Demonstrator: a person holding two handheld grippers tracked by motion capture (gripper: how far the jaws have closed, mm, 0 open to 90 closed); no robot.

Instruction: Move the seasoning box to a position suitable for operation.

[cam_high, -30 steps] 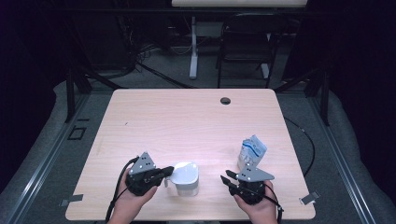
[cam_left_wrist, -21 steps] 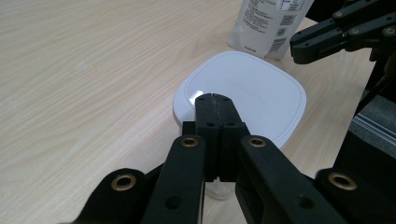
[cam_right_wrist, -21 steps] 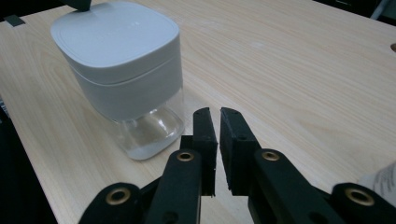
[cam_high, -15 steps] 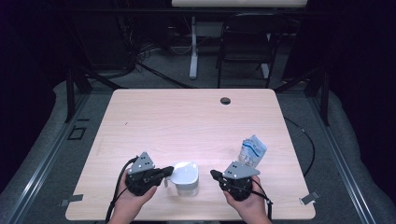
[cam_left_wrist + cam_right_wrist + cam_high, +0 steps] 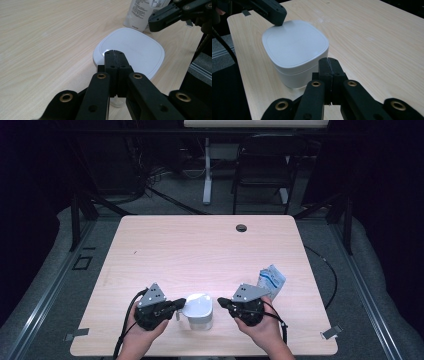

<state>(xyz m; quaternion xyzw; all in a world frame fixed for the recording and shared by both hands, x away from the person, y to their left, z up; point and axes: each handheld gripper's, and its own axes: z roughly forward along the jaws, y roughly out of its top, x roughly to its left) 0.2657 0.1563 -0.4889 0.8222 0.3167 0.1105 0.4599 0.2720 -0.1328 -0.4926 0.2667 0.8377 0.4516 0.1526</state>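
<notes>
— What am I looking at from the high view?

— A pale wood table (image 5: 200, 245) with a small dark grommet (image 5: 241, 227) near its far edge. Grey floor around it, cables, a chair (image 5: 262, 170) and a white post (image 5: 207, 170) beyond, the rest dark.

— Where is the tub?

— The white tub (image 5: 199, 311) stands near my edge of the table, lid on, between my two grippers. A blue-and-white pouch (image 5: 271, 280) stands just behind my right hand.

— And the left gripper?

— My left gripper (image 5: 179, 305) comes in from the tub's left, level, with its tips over the lid's rim. In the left gripper view its jaws are pressed together with nothing between them, the tips (image 5: 114, 53) resting at or just above the lid (image 5: 132, 50); I cannot tell whether they touch it.

— The right one?

— My right gripper (image 5: 221, 303) sits just right of the tub, pointing at it, apart from it. Its jaws have just been closing and now meet, with nothing between them, as the right gripper view shows (image 5: 329, 61); the tub (image 5: 295, 51) lies just ahead of the tips. Both my hands cup the gripper bodies from below, forearms coming in at the near edge.
</notes>
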